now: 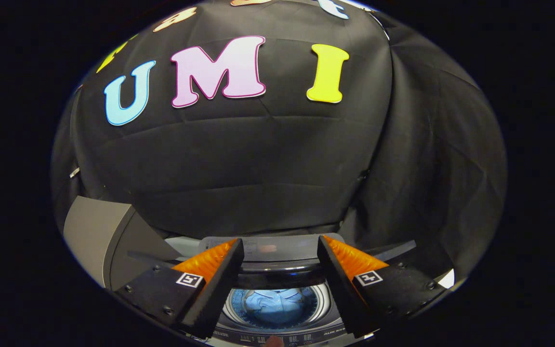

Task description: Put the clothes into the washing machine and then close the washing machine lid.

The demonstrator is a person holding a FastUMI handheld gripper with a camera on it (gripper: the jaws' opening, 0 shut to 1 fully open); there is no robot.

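A top-loading washing machine [284, 332] sits below me with its round drum [306, 308] uncovered. Blue clothes [272, 306] lie inside the drum. At the back of the opening a pale and dark panel [277, 258] stands, which looks like the raised lid. My gripper [279, 239] is open above the machine, its two fingers wide apart with nothing between them. The drum and clothes show in the gap between the fingers, lower than their tips.
A grey slanted panel [97, 233] rises on the left side of the machine. The black cloth booth wall [258, 168] hangs close behind the machine and folds around on the right. The machine's control strip [306, 333] runs along its near edge.
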